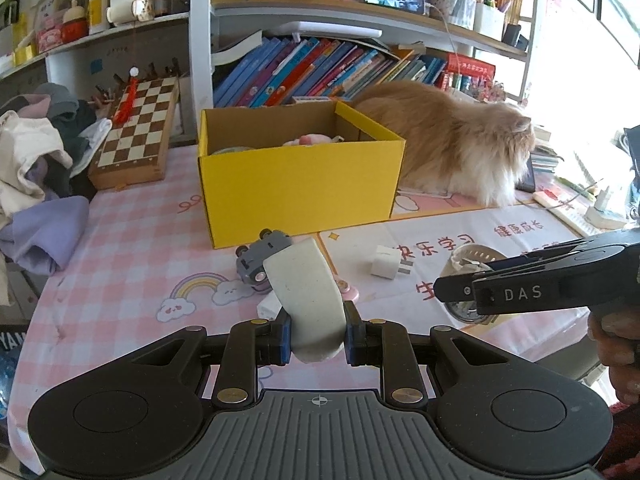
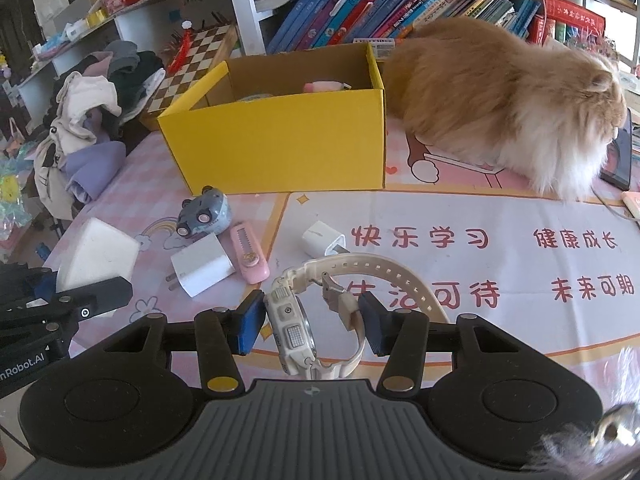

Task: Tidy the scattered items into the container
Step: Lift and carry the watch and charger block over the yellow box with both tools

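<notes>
Left tool and right tool both clamped, level.

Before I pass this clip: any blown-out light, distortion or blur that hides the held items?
Left wrist view: window glare whitens the right edge behind the cat; fisheye bows the shelves; the white block in the left gripper is sharp. Right wrist view: the watch in the right gripper is crisp; a blurred smear sits bottom right.

White block and cream watch held; yellow box open
</notes>
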A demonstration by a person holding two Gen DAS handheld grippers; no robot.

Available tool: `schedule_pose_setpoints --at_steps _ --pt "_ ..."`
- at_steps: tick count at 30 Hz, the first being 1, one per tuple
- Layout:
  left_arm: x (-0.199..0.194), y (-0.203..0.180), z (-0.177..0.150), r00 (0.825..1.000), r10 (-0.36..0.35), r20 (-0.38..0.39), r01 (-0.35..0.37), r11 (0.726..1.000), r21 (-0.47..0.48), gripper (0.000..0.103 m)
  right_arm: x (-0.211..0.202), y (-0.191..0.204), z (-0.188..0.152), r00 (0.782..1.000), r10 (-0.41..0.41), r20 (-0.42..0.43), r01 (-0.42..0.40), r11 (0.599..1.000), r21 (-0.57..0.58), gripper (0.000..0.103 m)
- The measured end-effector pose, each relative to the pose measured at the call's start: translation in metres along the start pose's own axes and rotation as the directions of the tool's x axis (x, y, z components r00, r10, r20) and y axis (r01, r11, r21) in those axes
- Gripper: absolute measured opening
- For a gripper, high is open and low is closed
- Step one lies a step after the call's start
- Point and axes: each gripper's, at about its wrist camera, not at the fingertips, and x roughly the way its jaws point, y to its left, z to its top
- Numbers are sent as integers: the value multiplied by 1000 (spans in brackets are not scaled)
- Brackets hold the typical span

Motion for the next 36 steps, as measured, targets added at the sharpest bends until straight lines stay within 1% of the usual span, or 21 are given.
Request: schedule_pose_setpoints --at_steps 4,8,13,17,19,22,29,33,36 --pt "3 2 -1 1000 -14 -9 14 1000 -3 22 2 0 0 1000 -8 -11 8 1000 7 48" --pt "2 2 1 1000 -26 -1 26 1000 4 22 2 2 1 1000 -16 -11 16 1000 10 48" --pt "3 4 3 999 -36 2 36 999 3 22 0 5 5 1000 -12 -9 12 1000 -7 48" --pt "7 5 2 999 -46 -8 46 999 -8 22 5 6 7 1000 -11 -27 11 1000 -15 48" --pt "6 6 5 999 -46 -1 46 999 -10 22 6 6 8 999 -10 -32 9 1000 -20 48" --pt "4 7 13 999 -45 23 46 999 -8 22 4 7 16 1000 -3 -6 2 999 -35 48" --pt "4 12 51 995 -41 92 40 999 10 22 -4 -2 50 996 21 84 -18 999 -35 48" --pt "2 16 74 986 -57 154 59 998 -8 22 -12 -6 73 989 52 136 -45 998 -52 48" --pt "3 17 95 981 -47 189 46 999 8 22 -20 -6 95 979 79 189 -61 993 -100 48"
